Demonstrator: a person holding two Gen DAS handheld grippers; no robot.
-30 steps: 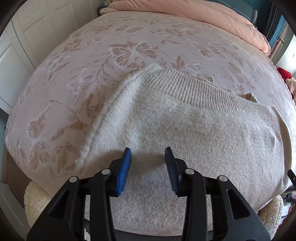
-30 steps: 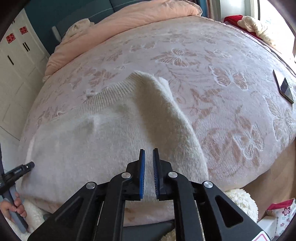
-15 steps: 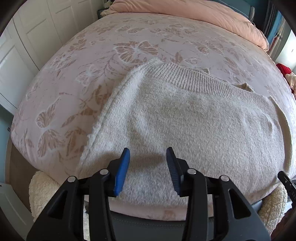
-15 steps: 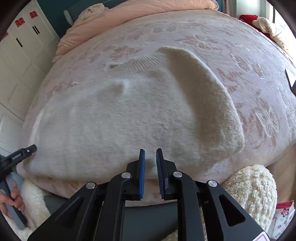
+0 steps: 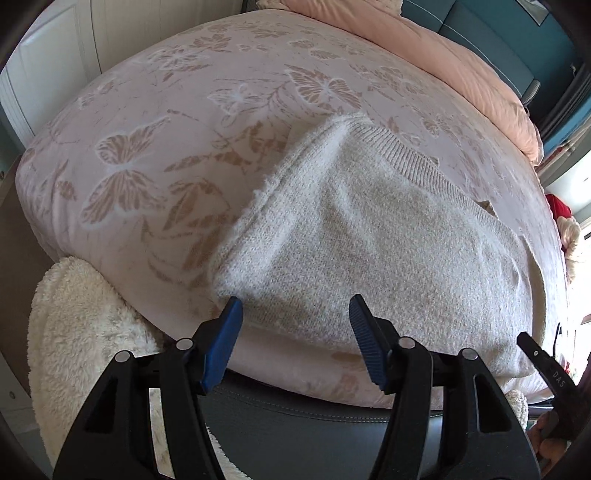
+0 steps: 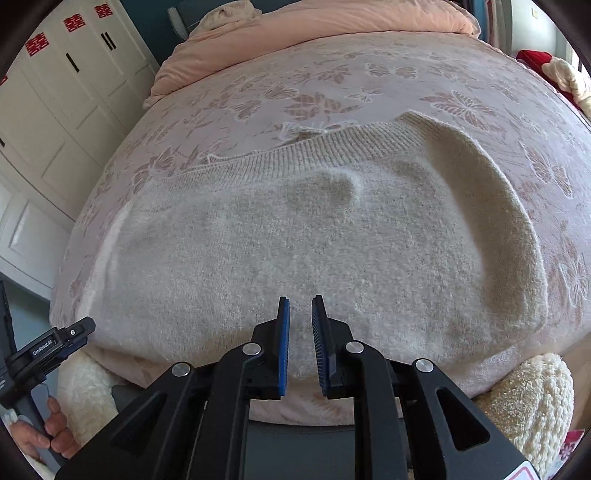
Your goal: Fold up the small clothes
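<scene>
Sweater (image 6: 280, 251), cream and knitted, lies flat across the near end of the bed (image 5: 177, 122), its ribbed band along the far edge and its near edge almost at the mattress lip. In the right wrist view it fills the middle of the frame; in the left wrist view it sits centre to right. It looks already doubled over, since both side edges read as rounded folds rather than seams, though the fisheye curve leaves me unsure of that. I judge it lies this close to the edge so that I can reach under its near corners without stretching.

My left gripper (image 5: 295, 325) hangs with jaws spread wide, holding nothing, just off the sweater's near left corner, lined up for a pinch there. My right gripper (image 6: 299, 325) has its jaws nearly together with a narrow gap and no cloth between them, above the near edge at the lower middle of its frame. It would need to spread wider before it takes the fabric.

A folded pink duvet (image 6: 314, 26) sits at the top of the frame, well apart from the work.
</scene>
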